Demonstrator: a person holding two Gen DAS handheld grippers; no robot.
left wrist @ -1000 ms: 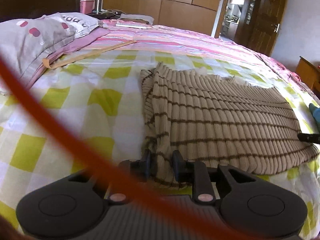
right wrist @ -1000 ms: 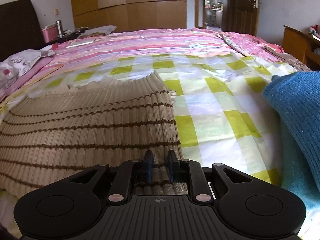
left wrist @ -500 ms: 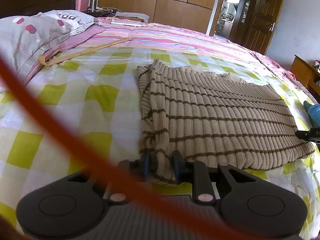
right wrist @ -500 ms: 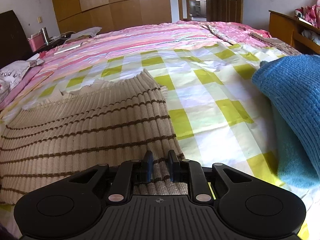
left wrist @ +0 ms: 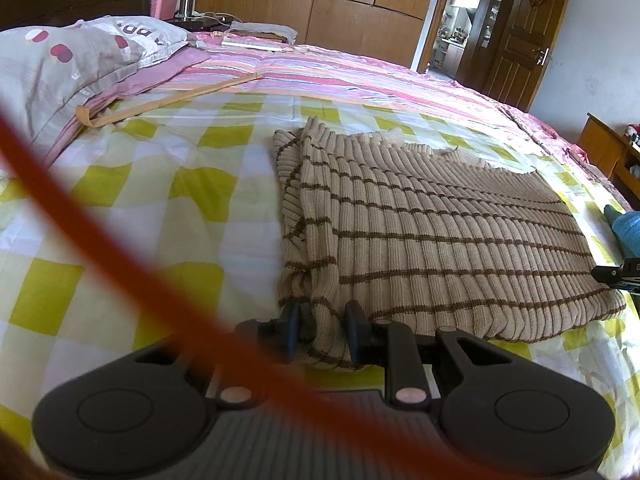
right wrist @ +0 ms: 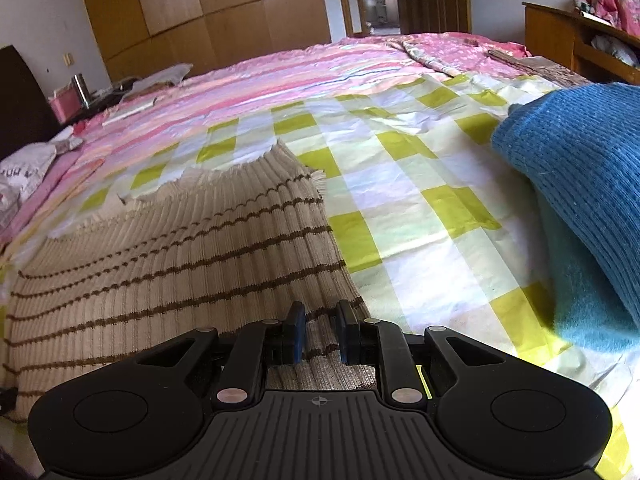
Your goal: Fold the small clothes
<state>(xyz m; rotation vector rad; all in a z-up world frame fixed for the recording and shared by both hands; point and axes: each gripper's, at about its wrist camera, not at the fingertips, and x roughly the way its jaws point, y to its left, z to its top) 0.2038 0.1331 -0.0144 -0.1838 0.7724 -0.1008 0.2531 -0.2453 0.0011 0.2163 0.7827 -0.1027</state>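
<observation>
A beige ribbed sweater with thin brown stripes [left wrist: 432,236] lies folded flat on the yellow-and-white checked sheet [left wrist: 160,216]. My left gripper [left wrist: 325,324] is shut on the sweater's near left corner, with knit bunched between the fingers. My right gripper [right wrist: 321,330] is shut on the sweater's [right wrist: 180,256] near right corner. The right gripper's fingertip also shows at the right edge of the left wrist view [left wrist: 612,273].
A blue knitted garment [right wrist: 580,184] lies folded at the right, close to the right gripper. Grey pillows [left wrist: 60,64] lie at the far left. A pink striped quilt [left wrist: 340,76] covers the far half of the bed. A blurred red cord [left wrist: 100,256] crosses the left wrist view.
Both grippers have pulled the sweater's near edge toward me and a little down. The sweater lies flatter and more stretched. Both grips are unchanged.
</observation>
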